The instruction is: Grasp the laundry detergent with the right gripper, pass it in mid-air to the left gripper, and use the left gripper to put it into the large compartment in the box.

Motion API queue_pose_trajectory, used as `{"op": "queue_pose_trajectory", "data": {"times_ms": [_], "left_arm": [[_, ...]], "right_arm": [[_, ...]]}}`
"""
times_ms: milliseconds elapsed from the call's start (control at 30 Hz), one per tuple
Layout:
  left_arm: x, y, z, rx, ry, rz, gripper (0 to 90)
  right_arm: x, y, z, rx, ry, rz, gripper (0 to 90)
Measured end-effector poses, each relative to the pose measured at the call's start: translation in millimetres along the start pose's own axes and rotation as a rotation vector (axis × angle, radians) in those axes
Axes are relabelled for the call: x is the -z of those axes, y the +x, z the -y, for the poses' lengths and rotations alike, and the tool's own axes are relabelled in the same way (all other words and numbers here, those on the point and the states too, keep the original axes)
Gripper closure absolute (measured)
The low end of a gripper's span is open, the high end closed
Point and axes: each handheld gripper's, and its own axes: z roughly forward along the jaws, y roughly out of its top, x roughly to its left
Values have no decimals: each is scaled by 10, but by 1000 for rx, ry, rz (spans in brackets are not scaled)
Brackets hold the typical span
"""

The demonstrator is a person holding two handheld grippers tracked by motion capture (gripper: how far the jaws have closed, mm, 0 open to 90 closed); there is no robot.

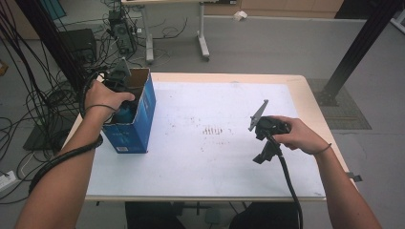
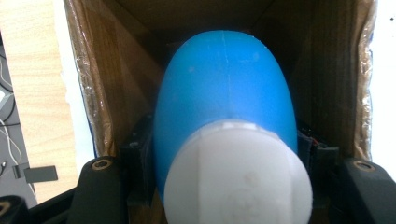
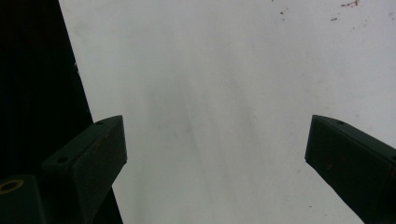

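A blue bottle (image 2: 224,88) with a white cap (image 2: 238,177) hangs inside an open-topped cardboard box (image 2: 107,84), cap toward the camera. My left gripper (image 2: 226,151) is shut on it, one black jaw pressed against each side of its body. From above, the blue box (image 1: 136,126) stands at the table's left edge, and my left gripper (image 1: 122,98) reaches down into it with a bit of the blue bottle (image 1: 125,113) showing. My right gripper (image 1: 263,153) is held over the white mat at the right. In its own view the right gripper (image 3: 215,140) stands open with nothing between the jaws.
A white mat (image 1: 215,157) covers most of the wooden table (image 1: 305,95). Cables and equipment (image 1: 119,28) lie on the floor at the left and back. A black post (image 1: 353,52) rises beyond the table's right corner, and the legs of another desk (image 1: 203,43) stand behind.
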Motion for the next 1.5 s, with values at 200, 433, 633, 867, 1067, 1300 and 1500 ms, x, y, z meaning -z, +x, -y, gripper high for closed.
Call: {"op": "queue_pose_trajectory", "data": {"times_ms": [200, 433, 633, 867, 1067, 1300, 1500], "left_arm": [[-1, -1, -1, 1, 0, -1, 376], [1, -12, 5, -1, -2, -5, 376], [1, -23, 3, -3, -2, -9, 376], [2, -8, 8, 0, -1, -4, 376], [1, -8, 8, -1, -3, -5, 375], [-1, 2, 9, -1, -4, 1, 374], [5, 9, 7, 4, -5, 1, 366]], "right_arm": [[-7, -7, 13, 0, -10, -3, 48], [-3, -3, 27, -2, -10, -2, 48], [-4, 0, 36, -3, -14, -5, 48], [-8, 1, 37, -5, -13, -4, 48], [-6, 3, 31, -4, -12, -2, 48], [-8, -1, 31, -4, -13, -1, 48], [-17, -1, 26, -4, -14, -4, 48]]}}
